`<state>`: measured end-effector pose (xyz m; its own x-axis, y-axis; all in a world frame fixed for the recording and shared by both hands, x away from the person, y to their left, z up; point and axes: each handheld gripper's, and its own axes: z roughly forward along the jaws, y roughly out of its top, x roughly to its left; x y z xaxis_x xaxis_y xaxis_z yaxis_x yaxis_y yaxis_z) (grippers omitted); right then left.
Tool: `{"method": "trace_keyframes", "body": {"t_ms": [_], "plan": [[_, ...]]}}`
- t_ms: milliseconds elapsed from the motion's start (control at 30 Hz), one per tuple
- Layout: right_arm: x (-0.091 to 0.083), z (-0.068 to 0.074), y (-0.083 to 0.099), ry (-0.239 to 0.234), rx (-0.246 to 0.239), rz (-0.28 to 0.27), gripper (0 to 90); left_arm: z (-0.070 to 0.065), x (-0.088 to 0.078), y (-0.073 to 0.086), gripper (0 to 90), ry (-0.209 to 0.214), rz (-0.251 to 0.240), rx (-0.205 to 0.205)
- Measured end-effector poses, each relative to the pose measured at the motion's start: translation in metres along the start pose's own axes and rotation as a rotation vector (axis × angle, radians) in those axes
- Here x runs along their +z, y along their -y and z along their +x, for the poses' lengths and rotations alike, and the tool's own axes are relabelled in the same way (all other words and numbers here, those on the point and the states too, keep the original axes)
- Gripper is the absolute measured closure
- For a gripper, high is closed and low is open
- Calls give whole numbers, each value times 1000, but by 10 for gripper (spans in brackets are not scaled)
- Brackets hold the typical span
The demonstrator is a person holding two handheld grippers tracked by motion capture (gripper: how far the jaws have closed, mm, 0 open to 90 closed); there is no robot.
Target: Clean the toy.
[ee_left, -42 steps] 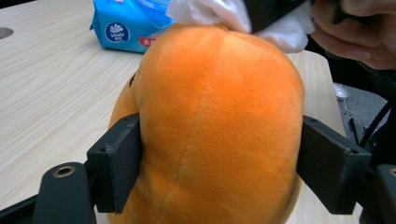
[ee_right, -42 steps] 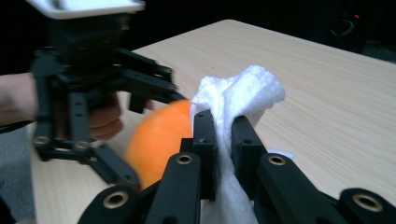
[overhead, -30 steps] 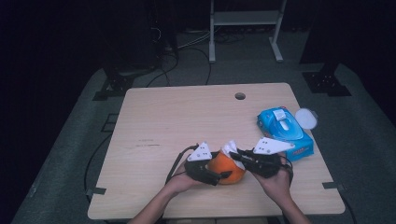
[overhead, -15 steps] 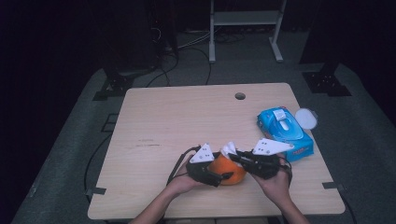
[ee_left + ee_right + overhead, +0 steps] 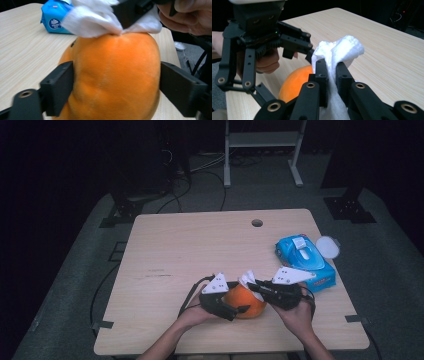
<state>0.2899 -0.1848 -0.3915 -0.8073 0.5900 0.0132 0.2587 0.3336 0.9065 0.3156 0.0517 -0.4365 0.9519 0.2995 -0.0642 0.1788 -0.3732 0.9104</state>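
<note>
A soft orange ball rests on the table near the front edge. My left gripper reaches in from the left with a jaw on each side of the ball. Its jaws have just been opening, and the pads lie loosely at the ball's sides. My right gripper comes from the right. It is shut on a crumpled white wipe and holds it against the top of the ball.
A blue pack of wipes lies at the right edge of the wooden table, with a round white lid beside it. A small hole sits near the far edge. Dark floor and cables surround the table.
</note>
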Motion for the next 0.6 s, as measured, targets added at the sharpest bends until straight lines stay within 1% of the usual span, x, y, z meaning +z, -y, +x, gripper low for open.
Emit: {"method": "trace_keyframes", "body": {"t_ms": [67,133,167,200,233,267,300,333,367,400,433,467,500,533,567,600], "plan": [[0,-2,0,-12,16,1,821,-1,0,2,165,-2,1,10],[0,-2,1,-13,19,1,821,-1,0,2,223,-10,0,18],[0,0,0,-3,7,4,821,-1,0,2,236,-15,2,15],[0,0,0,-3,7,4,821,-1,0,2,247,-15,2,15],[-1,5,-3,5,-21,11,822,-2,1,2,252,-25,2,15],[-1,5,-3,5,-21,11,822,-2,1,1,252,-32,7,11],[0,12,-5,0,-38,24,822,-4,2,0,253,-42,14,5],[0,12,-5,0,-38,24,822,-4,2,0,253,-42,14,5],[4,20,-7,-14,-58,35,822,-7,3,-1,253,-35,26,14],[4,20,-7,-14,-58,35,822,-7,3,-1,253,-35,26,14],[6,23,-7,-25,-66,40,821,-10,4,-2,253,-28,38,33],[9,25,-7,-28,-78,44,822,-11,4,-2,253,-30,43,48],[10,25,-7,-18,-82,45,822,-14,5,-2,259,-30,47,71],[10,25,-7,-18,-82,45,822,-14,5,-2,261,-30,47,71],[8,22,-7,-7,-69,38,822,-15,5,-2,261,-30,47,78],[6,17,-8,17,-50,27,821,-18,7,-3,262,-28,50,102]]}}
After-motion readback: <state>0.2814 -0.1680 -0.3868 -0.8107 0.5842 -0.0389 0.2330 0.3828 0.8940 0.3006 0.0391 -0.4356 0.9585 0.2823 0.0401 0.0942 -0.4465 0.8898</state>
